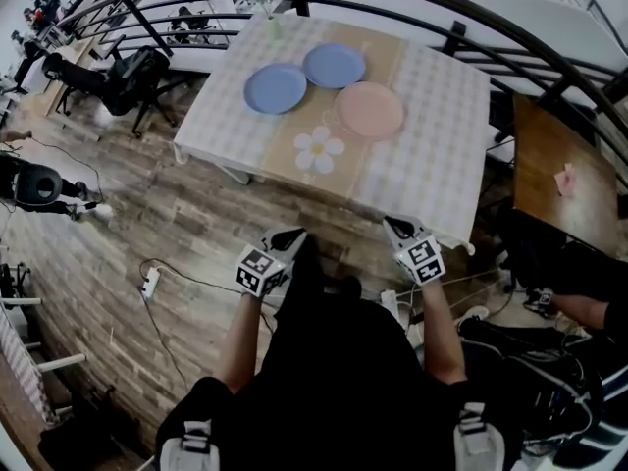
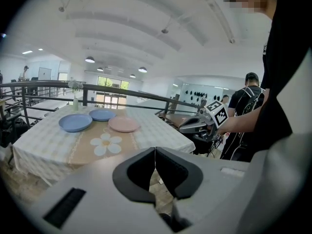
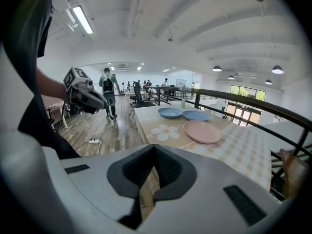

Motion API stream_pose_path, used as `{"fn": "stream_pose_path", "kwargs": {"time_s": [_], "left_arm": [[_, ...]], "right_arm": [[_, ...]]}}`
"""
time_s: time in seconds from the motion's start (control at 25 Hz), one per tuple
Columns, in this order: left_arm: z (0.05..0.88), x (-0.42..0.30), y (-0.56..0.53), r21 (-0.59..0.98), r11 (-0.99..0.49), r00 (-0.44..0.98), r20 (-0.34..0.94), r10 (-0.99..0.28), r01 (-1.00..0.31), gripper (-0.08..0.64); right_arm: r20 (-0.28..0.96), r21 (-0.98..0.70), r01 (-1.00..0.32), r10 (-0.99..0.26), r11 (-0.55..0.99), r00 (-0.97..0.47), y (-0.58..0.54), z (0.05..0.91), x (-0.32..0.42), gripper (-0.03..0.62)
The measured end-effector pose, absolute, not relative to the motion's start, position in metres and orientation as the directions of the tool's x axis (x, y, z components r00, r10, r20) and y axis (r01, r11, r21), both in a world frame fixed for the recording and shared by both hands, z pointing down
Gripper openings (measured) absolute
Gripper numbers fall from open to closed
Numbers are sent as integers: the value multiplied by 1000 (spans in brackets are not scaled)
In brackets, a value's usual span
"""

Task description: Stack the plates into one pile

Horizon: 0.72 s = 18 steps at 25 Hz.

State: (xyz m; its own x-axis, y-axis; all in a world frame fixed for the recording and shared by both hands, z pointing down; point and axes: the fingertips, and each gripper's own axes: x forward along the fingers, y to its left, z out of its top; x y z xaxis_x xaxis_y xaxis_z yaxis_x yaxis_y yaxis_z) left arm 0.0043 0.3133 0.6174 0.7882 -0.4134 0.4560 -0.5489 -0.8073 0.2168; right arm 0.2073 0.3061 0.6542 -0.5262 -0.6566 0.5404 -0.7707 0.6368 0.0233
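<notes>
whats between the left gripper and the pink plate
Only wood floor and tablecloth, with the white flower print on it, between the left gripper and the pink plate. No object stands there, as the head view shows.

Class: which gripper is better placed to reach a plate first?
Probably the right gripper: the pink plate, nearest the front edge of the table, lies on its side; the blue plates sit farther back. It and the left gripper are shut, short of the table.
</notes>
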Motion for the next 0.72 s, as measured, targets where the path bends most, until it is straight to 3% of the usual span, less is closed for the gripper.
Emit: {"fn": "stream_pose_path", "kwargs": {"time_s": [0.72], "left_arm": [[615,-23,205,244,-851,835,439,-331,-465,3]], "right_arm": [[565,24,-826,-689,563,-453,223,655,175,-3]]}}
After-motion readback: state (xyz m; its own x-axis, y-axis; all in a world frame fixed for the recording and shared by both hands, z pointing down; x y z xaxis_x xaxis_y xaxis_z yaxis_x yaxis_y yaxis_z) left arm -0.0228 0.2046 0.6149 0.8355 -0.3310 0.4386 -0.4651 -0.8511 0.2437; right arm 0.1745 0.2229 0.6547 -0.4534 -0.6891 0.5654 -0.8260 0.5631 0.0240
